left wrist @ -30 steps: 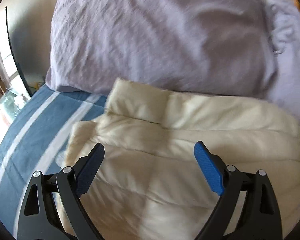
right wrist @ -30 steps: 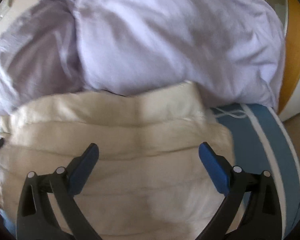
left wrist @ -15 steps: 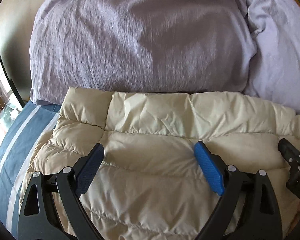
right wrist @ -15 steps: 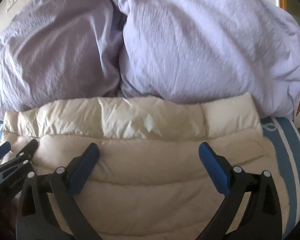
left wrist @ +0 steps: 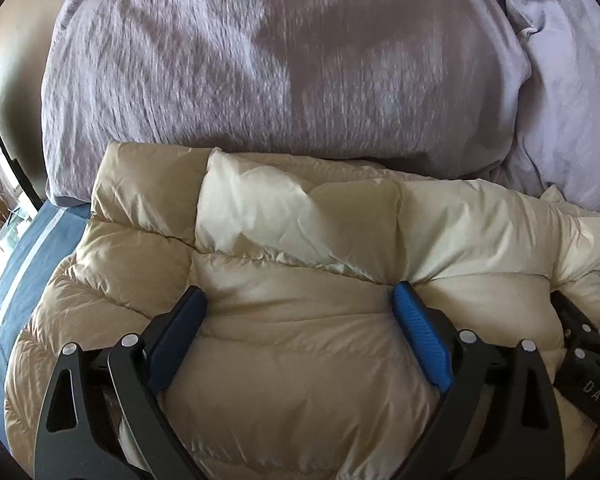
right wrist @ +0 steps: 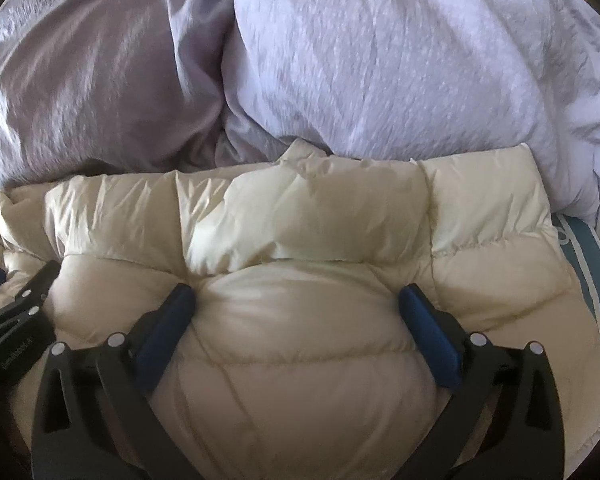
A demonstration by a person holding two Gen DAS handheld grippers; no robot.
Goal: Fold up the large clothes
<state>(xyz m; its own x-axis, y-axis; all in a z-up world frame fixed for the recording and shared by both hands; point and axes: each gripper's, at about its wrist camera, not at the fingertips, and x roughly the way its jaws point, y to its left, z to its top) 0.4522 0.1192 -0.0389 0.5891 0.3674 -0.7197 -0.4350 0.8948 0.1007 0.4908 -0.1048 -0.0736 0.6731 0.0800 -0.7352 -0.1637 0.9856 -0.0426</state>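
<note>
- Cream quilted puffer jacket (left wrist: 300, 320): lies folded on the blue white-striped bedcover (left wrist: 16, 292), its far edge touching the two lilac crinkled pillows (left wrist: 260, 60).
- Left gripper (left wrist: 298, 320): fingers spread wide, pressed down into the jacket's padding, pinching nothing.
- Right gripper (right wrist: 298, 312): likewise spread, pressing beside the left, nearer the jacket's right edge.
- Step in hand, as judged: flattening the folded bundle.
- Next move calls for lifting clear without dragging the slippery shell open.

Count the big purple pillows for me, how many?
2: the darker left pillow and the paler right pillow, side by side behind the cream puffy jacket. More may be hidden.
</note>
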